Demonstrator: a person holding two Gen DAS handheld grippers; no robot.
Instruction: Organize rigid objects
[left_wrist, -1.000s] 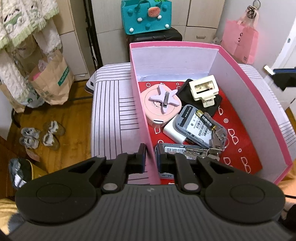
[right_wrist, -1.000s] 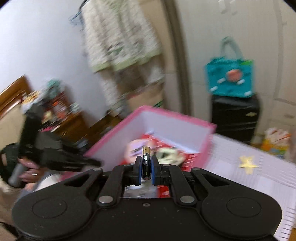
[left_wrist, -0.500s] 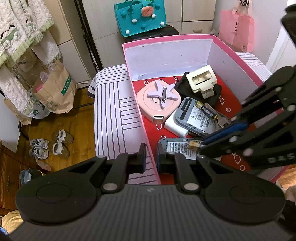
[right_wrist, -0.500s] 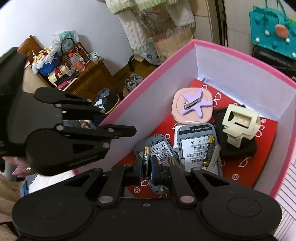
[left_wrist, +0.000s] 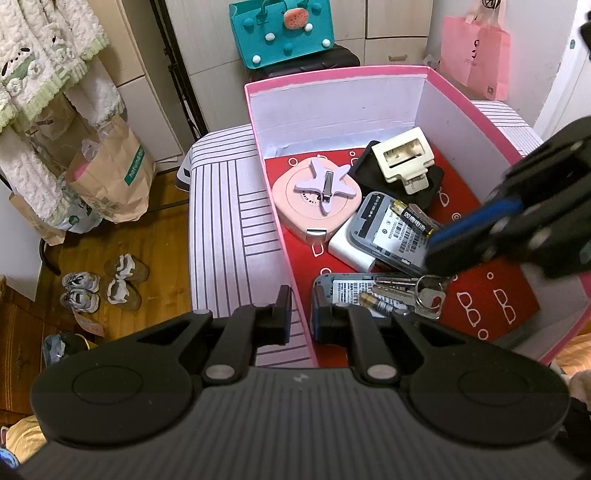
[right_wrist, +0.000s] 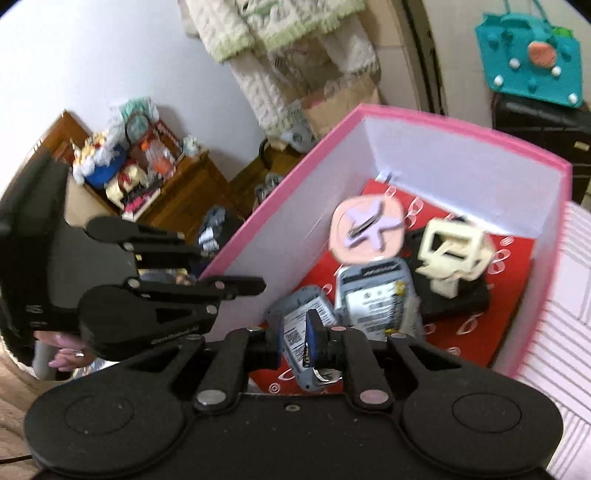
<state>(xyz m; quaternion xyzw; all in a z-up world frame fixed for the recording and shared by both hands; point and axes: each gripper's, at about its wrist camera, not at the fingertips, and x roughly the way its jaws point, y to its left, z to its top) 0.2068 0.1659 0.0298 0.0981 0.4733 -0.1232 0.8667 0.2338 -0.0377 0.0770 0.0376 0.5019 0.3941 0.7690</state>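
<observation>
- I am seeing the left gripper (left_wrist: 300, 314) clamping the pink box (left_wrist: 291, 273) by its near left wall, striped surface lying open to its left.
- I am finding the battery (left_wrist: 378, 303) lying on the near grey device (left_wrist: 343, 291) beside the keys (left_wrist: 417, 291), partly hidden.
- My right gripper (right_wrist: 293, 339), blurred, is angling down inside the box; its jaws have just been opening, nothing pressed between them.

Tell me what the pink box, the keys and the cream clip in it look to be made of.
Pink box: likely cardboard, matte; thin flat walls, white inside, with a printed red paper-like floor.
Keys: metal, silvery and shiny, on a ring, catching the light.
Cream clip: probably hard plastic, smooth, slightly glossy, with moulded square openings.
</observation>
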